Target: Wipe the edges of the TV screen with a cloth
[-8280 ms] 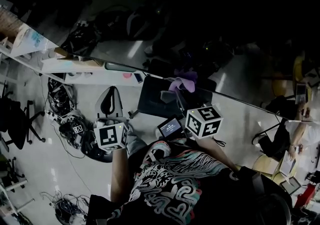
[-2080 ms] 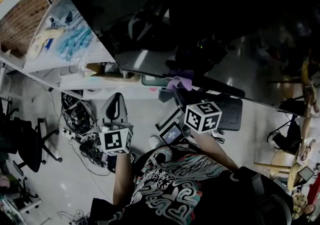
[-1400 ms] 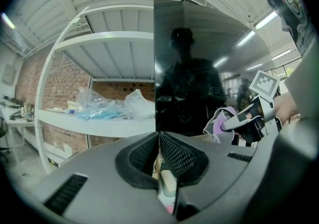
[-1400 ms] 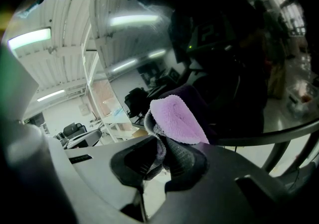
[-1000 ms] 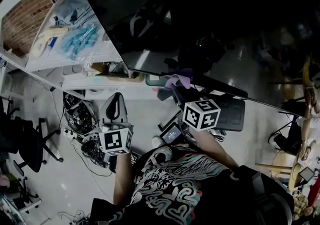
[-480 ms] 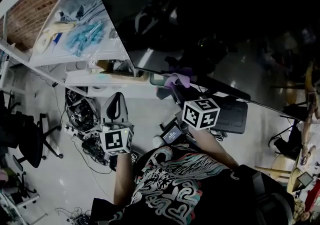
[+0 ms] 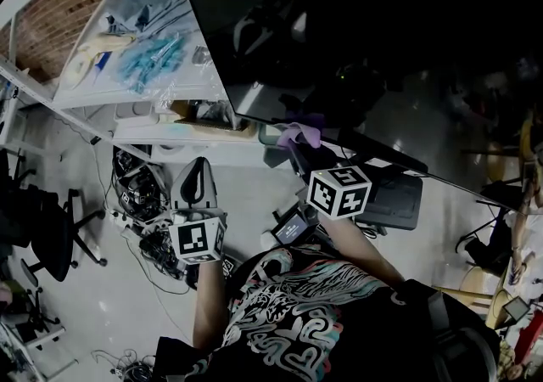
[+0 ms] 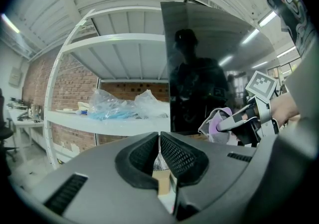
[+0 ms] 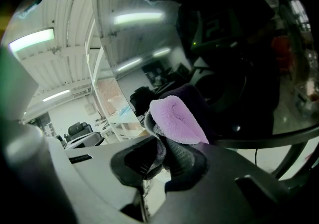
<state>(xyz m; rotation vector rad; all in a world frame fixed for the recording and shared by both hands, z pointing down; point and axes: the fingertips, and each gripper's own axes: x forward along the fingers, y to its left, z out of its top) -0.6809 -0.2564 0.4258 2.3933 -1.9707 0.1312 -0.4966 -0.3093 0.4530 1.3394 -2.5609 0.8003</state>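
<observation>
Sliding the right claw steadily along the frame seems the way to do this wipe well, with the cloth pressed flat and the hard jaws kept off the glass. The stroke should probably follow the bottom edge toward the lower left corner, then turn up the side. That claw is clenched on the purple cloth, its jaws parted only by the thickness of the fabric, and a bunched fold stands out past the tips. In the head view the cloth lies against the bottom edge of the TV screen, near its lower left corner, and appears to touch it. The left claw is pinched together with nothing between its jaws. It is held low and apart from the screen, off to the left. Past the screen's left edge stands a white shelf with plastic bags lying on it
</observation>
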